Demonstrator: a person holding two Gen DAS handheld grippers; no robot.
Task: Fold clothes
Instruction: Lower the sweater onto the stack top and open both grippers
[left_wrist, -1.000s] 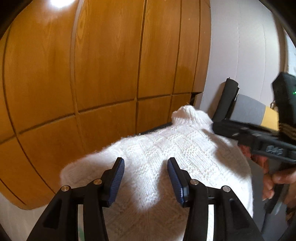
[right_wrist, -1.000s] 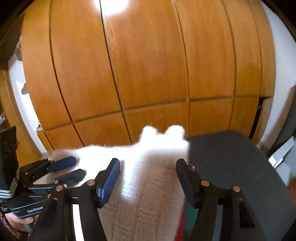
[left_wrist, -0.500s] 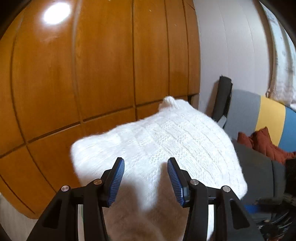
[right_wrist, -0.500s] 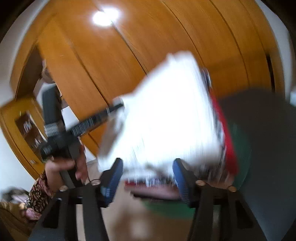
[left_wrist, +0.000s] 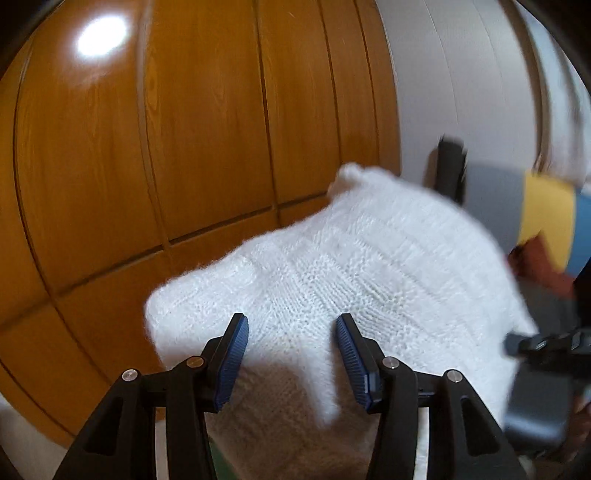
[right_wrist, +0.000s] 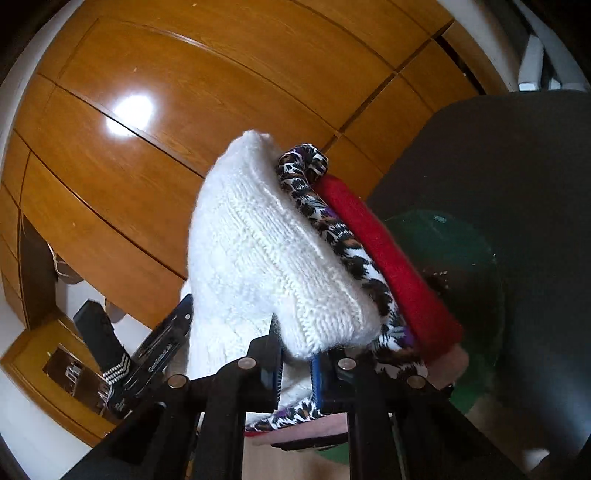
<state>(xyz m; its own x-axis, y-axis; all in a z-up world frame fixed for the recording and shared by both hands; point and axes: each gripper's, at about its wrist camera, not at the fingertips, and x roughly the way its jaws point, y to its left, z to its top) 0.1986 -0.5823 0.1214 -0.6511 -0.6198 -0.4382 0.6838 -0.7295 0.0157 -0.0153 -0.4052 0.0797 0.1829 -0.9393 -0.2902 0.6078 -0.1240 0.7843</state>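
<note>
Now we see our right gripper (right_wrist: 297, 365) clamped on the near edge of a stack of folded clothes, its blue pads nearly together with white knit pinched between them. Half a second ago that view was a blur of motion with the jaws wide apart; a second ago the gripper hovered over the flat sweater with the pads spread.

From the right wrist view, the stack stands tilted on edge against the wardrobe (right_wrist: 192, 110). A white sweater (right_wrist: 258, 251) lies on the left, a leopard-print cloth (right_wrist: 332, 229) is pressed against it, and a red garment (right_wrist: 388, 258) sits against that. Beyond them a green garment (right_wrist: 454, 258) rests on a dark seat (right_wrist: 517, 166). The left gripper (right_wrist: 155, 354) shows low on the left of this view, beside the sweater.

From the left wrist view, our left gripper (left_wrist: 291, 354) has its jaws held wide apart, gripping nothing, just as in both earlier frames. The sweater (left_wrist: 351, 266) fills the space ahead of and between the pads (left_wrist: 232, 362), and we cannot tell whether they touch it. It has kept much the same place as half a second ago, though the picture is blurrier now. At the right edge a dark part of the right gripper (left_wrist: 543, 347) has come higher into view. Behind, a cushion (left_wrist: 546, 214) with grey, yellow and blue bands leans by the white wall (left_wrist: 461, 92).
</note>
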